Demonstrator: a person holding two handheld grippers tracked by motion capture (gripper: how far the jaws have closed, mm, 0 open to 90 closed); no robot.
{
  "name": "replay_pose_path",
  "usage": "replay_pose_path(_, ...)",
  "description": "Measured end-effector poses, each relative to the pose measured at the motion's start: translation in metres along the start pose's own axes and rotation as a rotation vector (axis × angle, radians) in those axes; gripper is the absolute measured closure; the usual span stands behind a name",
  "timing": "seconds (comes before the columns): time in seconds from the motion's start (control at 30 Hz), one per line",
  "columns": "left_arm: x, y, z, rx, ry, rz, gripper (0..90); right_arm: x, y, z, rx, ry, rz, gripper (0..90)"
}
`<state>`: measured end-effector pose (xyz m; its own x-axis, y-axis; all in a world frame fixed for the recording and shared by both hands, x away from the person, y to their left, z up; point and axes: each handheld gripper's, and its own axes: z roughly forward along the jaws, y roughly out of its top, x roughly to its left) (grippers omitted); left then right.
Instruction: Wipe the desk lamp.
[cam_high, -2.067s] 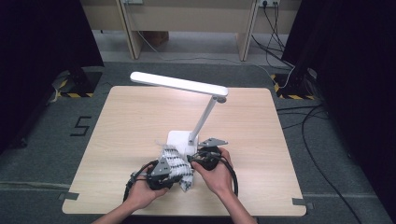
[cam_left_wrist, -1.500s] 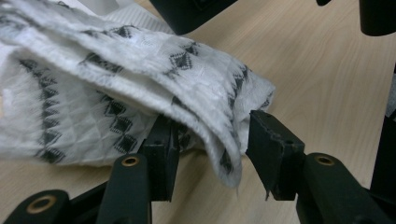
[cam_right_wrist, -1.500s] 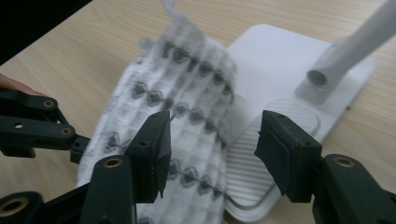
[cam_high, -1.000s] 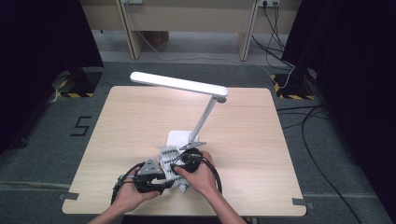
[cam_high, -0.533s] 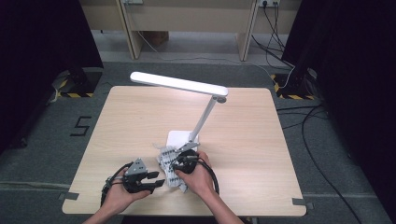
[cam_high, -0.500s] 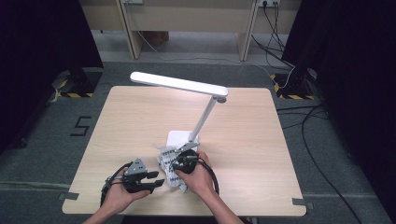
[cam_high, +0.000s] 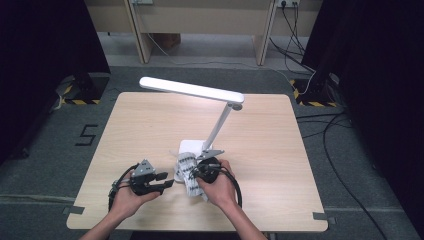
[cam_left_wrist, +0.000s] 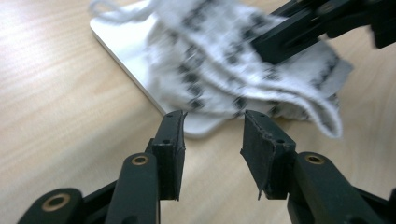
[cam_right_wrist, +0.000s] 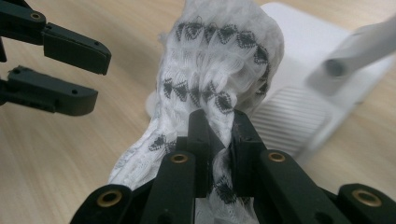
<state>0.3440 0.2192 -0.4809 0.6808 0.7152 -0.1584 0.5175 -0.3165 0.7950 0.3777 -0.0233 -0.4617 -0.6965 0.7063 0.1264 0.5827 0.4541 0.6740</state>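
A white knitted cloth with rows of black marks (cam_high: 186, 175) lies bunched over the front edge of the desk lamp's base (cam_high: 190, 147). My right gripper (cam_high: 198, 173) is shut on it; in the right gripper view its jaws (cam_right_wrist: 219, 117) have just been closing and now pinch a fold of the cloth (cam_right_wrist: 219, 60). My left gripper (cam_high: 168, 180) is open a short way left of the cloth, with nothing between its jaws. In the left gripper view, my left gripper (cam_left_wrist: 212, 116) points at the cloth's lower edge (cam_left_wrist: 224, 79) without touching it.
The white lamp's pole (cam_high: 220, 122) rises from its base to a long lit head (cam_high: 190, 90) over the wooden table (cam_high: 145, 125). Dark curtains and cables surround the table on the grey floor.
My left gripper has let go of the cloth and drawn away to the left. The right gripper has kept its place and closed on the cloth.
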Motion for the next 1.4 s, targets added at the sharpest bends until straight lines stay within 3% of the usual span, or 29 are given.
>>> replay_pose_path(0.1, 0.004, 0.01, 0.009, -0.006, 0.013, -0.008, 59.1, -0.011, 0.001, -0.014, -0.006, -0.034, 0.009, 81.6)
replay_pose_path(0.27, 0.01, 0.027, 0.032, -0.021, 0.034, -0.012, 63.0, -0.032, -0.006, -0.031, 0.016, -0.085, 0.066, 81.6)
replay_pose_path(0.5, 0.012, 0.031, 0.061, 0.007, 0.053, 0.017, 69.7, -0.058, -0.019, -0.051, 0.023, -0.148, 0.161, 81.6)
replay_pose_path(0.6, 0.012, 0.029, 0.066, 0.009, 0.057, 0.018, 71.1, -0.067, -0.015, -0.061, -0.02, -0.178, 0.196, 81.6)
replay_pose_path(0.83, 0.015, 0.024, 0.07, 0.033, 0.064, 0.033, 72.2, -0.084, 0.011, -0.083, -0.184, -0.23, 0.277, 81.5)
replay_pose_path(1.07, 0.015, 0.023, 0.071, 0.028, 0.069, 0.051, 73.0, -0.082, 0.034, -0.098, -0.302, -0.246, 0.283, 81.5)
replay_pose_path(1.4, 0.014, 0.022, 0.07, 0.025, 0.07, 0.053, 73.3, -0.076, 0.058, -0.135, -0.447, -0.302, 0.293, 81.4)
